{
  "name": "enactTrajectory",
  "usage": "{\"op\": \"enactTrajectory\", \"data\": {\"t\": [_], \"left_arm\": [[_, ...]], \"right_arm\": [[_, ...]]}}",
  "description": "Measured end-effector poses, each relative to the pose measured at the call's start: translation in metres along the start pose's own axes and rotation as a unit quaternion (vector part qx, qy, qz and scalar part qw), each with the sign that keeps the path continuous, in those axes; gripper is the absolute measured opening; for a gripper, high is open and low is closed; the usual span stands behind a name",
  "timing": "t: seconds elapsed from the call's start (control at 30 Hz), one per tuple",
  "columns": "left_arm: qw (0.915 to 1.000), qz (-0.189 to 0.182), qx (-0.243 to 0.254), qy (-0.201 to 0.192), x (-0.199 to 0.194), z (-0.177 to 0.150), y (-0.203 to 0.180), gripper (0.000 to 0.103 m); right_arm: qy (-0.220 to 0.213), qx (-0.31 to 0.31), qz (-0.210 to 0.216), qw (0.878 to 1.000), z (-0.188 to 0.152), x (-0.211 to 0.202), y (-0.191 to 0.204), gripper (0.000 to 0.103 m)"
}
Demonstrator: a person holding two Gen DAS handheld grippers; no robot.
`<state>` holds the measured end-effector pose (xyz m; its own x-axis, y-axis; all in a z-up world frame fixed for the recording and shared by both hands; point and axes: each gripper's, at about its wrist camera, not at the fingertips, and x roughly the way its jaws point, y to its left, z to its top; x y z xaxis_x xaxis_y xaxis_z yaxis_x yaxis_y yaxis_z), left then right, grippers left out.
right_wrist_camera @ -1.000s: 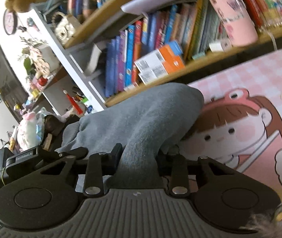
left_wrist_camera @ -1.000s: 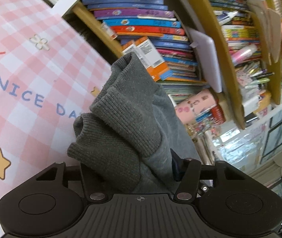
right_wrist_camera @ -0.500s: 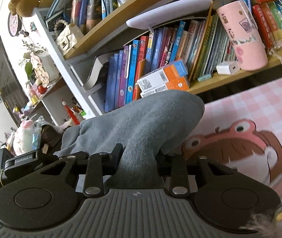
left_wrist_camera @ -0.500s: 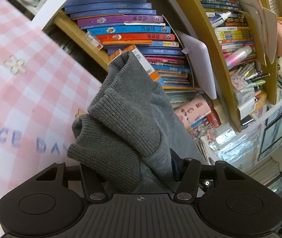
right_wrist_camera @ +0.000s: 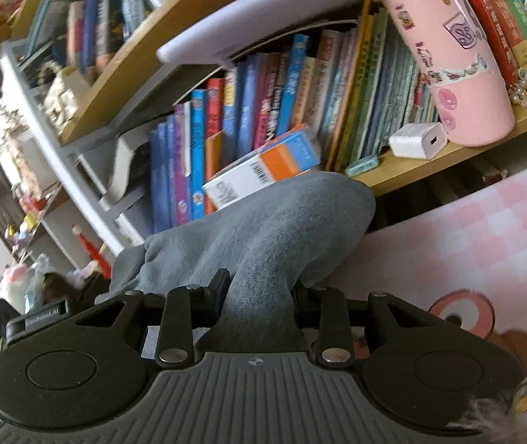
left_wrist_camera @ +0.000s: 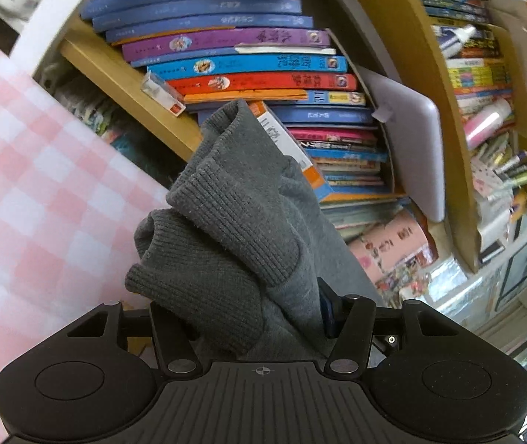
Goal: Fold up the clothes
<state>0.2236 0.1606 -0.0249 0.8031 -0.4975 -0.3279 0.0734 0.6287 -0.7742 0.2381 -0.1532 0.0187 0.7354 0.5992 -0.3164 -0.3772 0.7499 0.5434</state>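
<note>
A grey knit garment (left_wrist_camera: 234,229) with a ribbed cuff or hem bunches up between the fingers of my left gripper (left_wrist_camera: 256,310), which is shut on it. My right gripper (right_wrist_camera: 259,296) is shut on another smooth fold of the same grey garment (right_wrist_camera: 274,236), which bulges forward over its fingers. Both grippers hold the cloth lifted above the pink checked table cover (left_wrist_camera: 41,199), which also shows in the right wrist view (right_wrist_camera: 467,244). The fingertips of both grippers are hidden in the cloth.
A bookshelf full of books (left_wrist_camera: 263,70) stands close behind the table; it also fills the right wrist view (right_wrist_camera: 263,111). A pink tumbler (right_wrist_camera: 448,51) and a white charger (right_wrist_camera: 417,140) sit on the shelf board. The left gripper's body (right_wrist_camera: 23,318) shows at far left.
Both grippers have risen and tilted up towards the bookshelf with the garment; less of the table cover shows. The grips have not changed.
</note>
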Motion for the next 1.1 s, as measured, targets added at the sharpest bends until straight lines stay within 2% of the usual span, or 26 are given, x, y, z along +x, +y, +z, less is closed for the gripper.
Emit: {"op": "enactTrajectory", "data": {"t": [0.23,0.43,0.5,0.67,0.73,0.83,1.1], "left_arm": [[0.9994,0.005,-0.033,0.008,0.036,0.003,0.011,0.057],[0.9998,0.006,-0.019,0.007,0.036,0.001,0.011,0.059],[0.9999,0.006,-0.013,0.006,0.036,0.001,0.011,0.06],[0.9999,0.007,0.009,0.009,0.033,0.0,0.009,0.065],[0.9998,0.009,0.017,0.008,0.031,0.0,0.007,0.071],[0.9994,0.018,0.029,0.004,0.024,0.0,0.003,0.086],[0.9973,0.059,0.043,-0.01,-0.002,-0.006,0.004,0.091]], "right_arm": [[0.012,0.017,-0.018,1.0,0.013,0.025,-0.033,0.029],[0.023,0.032,-0.014,0.999,0.01,0.028,-0.042,0.03],[0.023,0.029,-0.016,0.999,0.01,0.027,-0.041,0.034],[0.017,0.03,-0.026,0.999,0.007,0.024,-0.04,0.058],[0.013,0.024,-0.026,0.999,0.004,0.02,-0.036,0.062],[0.008,0.015,-0.025,1.0,0.001,0.013,-0.031,0.066],[0.001,-0.001,-0.053,0.999,-0.017,-0.017,-0.018,0.072]]}}
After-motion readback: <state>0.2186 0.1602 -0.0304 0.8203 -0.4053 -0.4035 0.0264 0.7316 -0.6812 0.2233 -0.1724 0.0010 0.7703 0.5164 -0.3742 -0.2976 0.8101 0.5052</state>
